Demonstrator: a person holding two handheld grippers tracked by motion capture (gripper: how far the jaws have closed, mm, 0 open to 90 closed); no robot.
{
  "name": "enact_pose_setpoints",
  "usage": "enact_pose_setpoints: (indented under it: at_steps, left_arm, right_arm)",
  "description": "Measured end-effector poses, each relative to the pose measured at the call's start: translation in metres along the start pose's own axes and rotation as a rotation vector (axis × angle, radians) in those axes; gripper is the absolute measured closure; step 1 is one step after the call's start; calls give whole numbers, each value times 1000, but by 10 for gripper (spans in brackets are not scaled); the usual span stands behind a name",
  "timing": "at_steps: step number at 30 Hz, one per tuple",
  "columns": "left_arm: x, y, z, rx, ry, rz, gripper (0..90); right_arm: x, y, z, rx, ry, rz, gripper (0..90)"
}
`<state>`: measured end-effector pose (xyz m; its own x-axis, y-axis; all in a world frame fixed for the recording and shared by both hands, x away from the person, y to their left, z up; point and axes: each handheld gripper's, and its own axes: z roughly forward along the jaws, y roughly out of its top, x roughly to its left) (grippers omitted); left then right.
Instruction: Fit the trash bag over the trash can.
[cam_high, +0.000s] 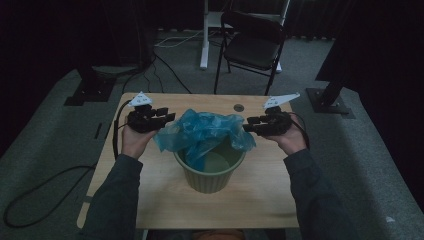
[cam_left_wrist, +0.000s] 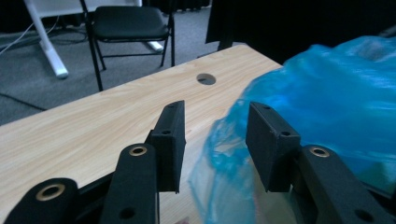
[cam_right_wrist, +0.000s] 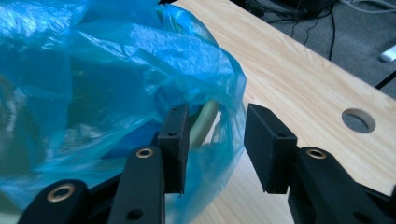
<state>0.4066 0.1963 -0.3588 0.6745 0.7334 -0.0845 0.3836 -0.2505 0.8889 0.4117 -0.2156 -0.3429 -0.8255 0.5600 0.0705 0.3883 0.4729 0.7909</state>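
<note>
A blue plastic bag (cam_high: 202, 131) sits bunched in the mouth of a green bucket (cam_high: 210, 172) at the middle of the wooden table (cam_high: 150, 192). At the bag's nine o'clock the left gripper (cam_high: 167, 117) is spread, with bag film between its jaws but not pinched. At three o'clock the right gripper (cam_high: 248, 124) is spread too, the bag's edge loose in its gap. A black chair (cam_high: 252, 42) stands at twelve o'clock.

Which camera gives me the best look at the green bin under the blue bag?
The high view: the green bin shows whole, on the table, the blue bag over its rim. The right gripper view shows a sliver of pale rim through the bag; the left, a greenish patch.
</note>
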Motion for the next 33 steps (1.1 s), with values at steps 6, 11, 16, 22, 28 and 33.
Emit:
enact_pose_setpoints:
  at_steps: [6, 11, 16, 22, 28, 33]
  left_arm:
    - [-15, 9, -14, -79, -104, 60, 512]
    - [-25, 20, -20, -119, -168, 76, 488]
    - [-30, 26, -19, -110, -182, 83, 478]
    - [-36, 21, -1, 18, -154, 77, 704]
    - [-40, 10, -2, 62, -163, 92, 863]
    - [-40, -5, -14, 85, -154, 93, 869]
  right_arm:
    - [2, 8, 6, 13, 4, -33, 589]
    - [3, 10, 10, 19, 8, -44, 623]
    - [5, 11, 12, 20, 17, -57, 738]
    - [8, 10, 11, 29, 14, -74, 884]
    - [13, 4, 7, 57, 15, -89, 900]
    - [16, -9, -4, 70, 18, -90, 900]
